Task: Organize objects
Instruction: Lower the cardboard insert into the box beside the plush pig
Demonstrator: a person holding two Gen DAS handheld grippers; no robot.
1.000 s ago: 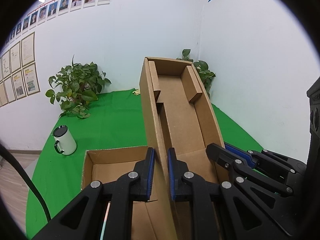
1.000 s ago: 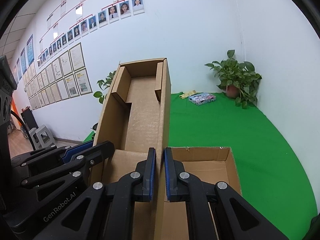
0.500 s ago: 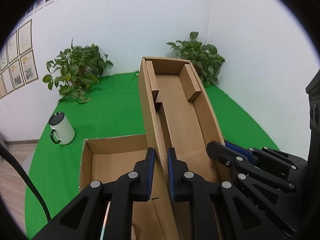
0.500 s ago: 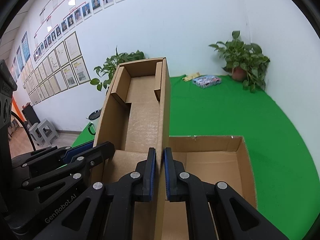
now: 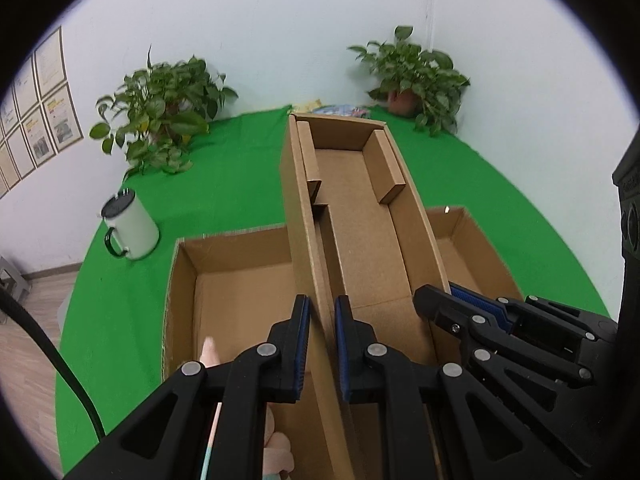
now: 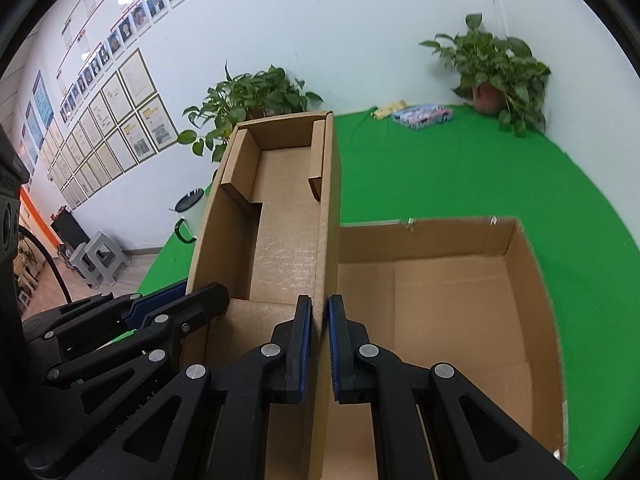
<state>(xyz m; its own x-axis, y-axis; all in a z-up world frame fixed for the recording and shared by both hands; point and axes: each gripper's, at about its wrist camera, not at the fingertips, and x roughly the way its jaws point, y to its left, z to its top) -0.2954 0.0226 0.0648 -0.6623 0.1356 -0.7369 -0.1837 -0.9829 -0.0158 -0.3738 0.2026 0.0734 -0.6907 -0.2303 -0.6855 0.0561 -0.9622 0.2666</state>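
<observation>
A long narrow cardboard box (image 5: 360, 240) (image 6: 280, 240), open on top, is carried by both grippers above a large open cardboard box (image 5: 184, 280) (image 6: 520, 264) on the green cloth. My left gripper (image 5: 322, 304) is shut on the narrow box's left wall. My right gripper (image 6: 319, 304) is shut on its right wall. Each gripper shows in the other's view, the right gripper (image 5: 440, 294) and the left gripper (image 6: 200, 290), at the narrow box's near end. Something pink (image 5: 208, 354) lies in the large box's near left corner, mostly hidden.
A white mug (image 5: 130, 228) (image 6: 190, 210) stands left of the boxes near the cloth's edge. Two potted plants (image 5: 160, 112) (image 5: 412, 76) sit by the walls, with colourful packets (image 6: 420, 114) between them. Grey stools (image 6: 96, 258) stand on the floor at left.
Both grippers have sunk and tipped downward with the narrow box in them. The large box now fills more of both views, and the narrow box hangs closer over it.
</observation>
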